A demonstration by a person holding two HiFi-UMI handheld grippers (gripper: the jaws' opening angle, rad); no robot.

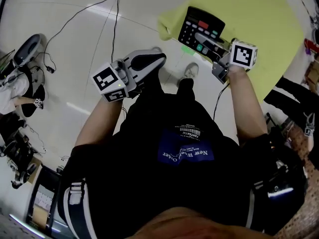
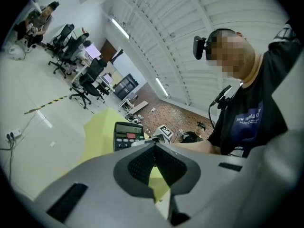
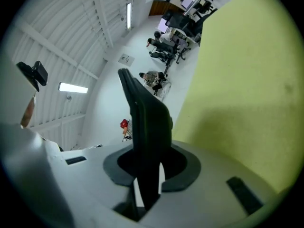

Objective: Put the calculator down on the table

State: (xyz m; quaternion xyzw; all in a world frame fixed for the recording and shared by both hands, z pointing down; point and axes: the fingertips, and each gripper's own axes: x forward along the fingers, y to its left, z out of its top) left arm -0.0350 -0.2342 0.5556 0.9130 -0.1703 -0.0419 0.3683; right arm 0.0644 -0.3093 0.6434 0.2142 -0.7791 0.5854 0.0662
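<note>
Jaws: right gripper (image 1: 204, 40) pinching black calculator (image 1: 195, 23) over yellow tabletop (image 1: 259, 29); left gripper (image 1: 158, 59) well apart, pressed together, nothing between them.

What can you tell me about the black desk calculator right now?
The black plastic desk calculator has a pale display, rows of light keys, one red key and some green ones. The right gripper is shut on its near edge. It is held, keys facing up, above the corner of the yellow-green table; contact with the tabletop cannot be judged.
</note>
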